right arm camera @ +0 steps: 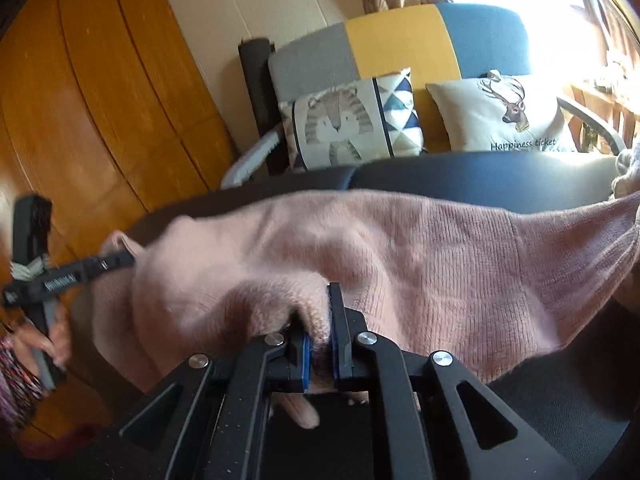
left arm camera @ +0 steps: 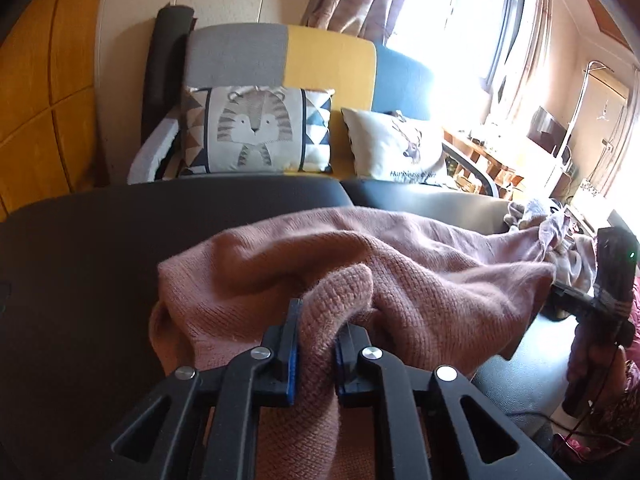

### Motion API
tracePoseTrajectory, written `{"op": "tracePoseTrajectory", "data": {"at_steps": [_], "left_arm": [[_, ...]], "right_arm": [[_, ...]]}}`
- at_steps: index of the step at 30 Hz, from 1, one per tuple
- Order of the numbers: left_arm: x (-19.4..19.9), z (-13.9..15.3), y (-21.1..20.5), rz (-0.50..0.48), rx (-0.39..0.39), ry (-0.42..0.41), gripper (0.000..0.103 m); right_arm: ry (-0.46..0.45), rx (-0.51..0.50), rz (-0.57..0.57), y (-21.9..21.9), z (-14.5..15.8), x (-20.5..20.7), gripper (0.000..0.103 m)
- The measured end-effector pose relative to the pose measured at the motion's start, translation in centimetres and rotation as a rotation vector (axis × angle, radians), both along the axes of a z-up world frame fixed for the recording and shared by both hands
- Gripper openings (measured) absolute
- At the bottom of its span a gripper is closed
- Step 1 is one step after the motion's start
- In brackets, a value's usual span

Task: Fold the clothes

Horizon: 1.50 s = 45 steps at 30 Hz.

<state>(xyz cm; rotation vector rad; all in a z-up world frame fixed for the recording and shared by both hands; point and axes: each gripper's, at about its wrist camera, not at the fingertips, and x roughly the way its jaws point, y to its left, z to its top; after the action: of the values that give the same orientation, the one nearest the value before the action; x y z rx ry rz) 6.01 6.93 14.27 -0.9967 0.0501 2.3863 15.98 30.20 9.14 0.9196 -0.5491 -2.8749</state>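
Left wrist view: left gripper (left arm camera: 316, 330) and right gripper (right arm camera: 318, 334) each pinch pink sweater (left arm camera: 420, 280) lower centre; thin bunched pinches may slip under the knit's weight.

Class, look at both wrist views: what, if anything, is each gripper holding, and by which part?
Both hold the pink knit sweater. The left gripper pinches a bunched fold along its near edge; the right gripper pinches another fold on that edge. Which garment part cannot be told.

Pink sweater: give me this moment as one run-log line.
stage: fold start | left claw: shut on pink sweater | right claw: shut on pink sweater | sweater: bunched, stretched between claws over dark surface | not folded
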Motion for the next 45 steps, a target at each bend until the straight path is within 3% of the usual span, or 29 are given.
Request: {"op": "tracePoseTrajectory", "data": {"at_steps": [6, 13, 20, 25, 34, 38, 42, 45], "left_arm": [[1.0, 3.0, -1.4, 0.021, 0.090, 0.075, 0.011], [1.1, 7.7, -3.8, 0.061, 0.186, 0.174, 0.011], [1.7, 11.5, -5.7, 0.081, 0.229, 0.264, 0.011], [2.3, 15.0, -8.6, 0.120, 0.305, 0.334, 0.011], [5.6, 19.6, -13.3, 0.183, 0.381, 0.468, 0.011], [6.7, 20.7, -14.9, 0.220, 0.373, 0.516, 0.011], [6.5, 20.8, -16.5, 0.309, 0.288, 0.559, 0.011], [3.8, 18.4, -16.9, 0.349, 0.223, 0.478, 0.016]], "right_arm": [[0.130, -0.125, -0.035, 1.5, 4.6, 0.3, 0.007], [0.274, -0.187, -0.036, 2.9, 10.7, 0.1, 0.007], [0.380, -0.138, -0.009, 2.6, 16.3, 0.3, 0.007], [0.439, -0.130, 0.003, 2.5, 19.7, 1.1, 0.007], [0.513, -0.131, 0.056, 1.3, 23.4, 4.2, 0.007], [0.528, -0.145, 0.110, 0.1, 24.4, 5.6, 0.007], [0.506, -0.173, 0.153, -0.6, 24.6, 5.7, 0.007], [0.416, -0.126, 0.122, -1.1, 23.0, 3.1, 0.007]]}}
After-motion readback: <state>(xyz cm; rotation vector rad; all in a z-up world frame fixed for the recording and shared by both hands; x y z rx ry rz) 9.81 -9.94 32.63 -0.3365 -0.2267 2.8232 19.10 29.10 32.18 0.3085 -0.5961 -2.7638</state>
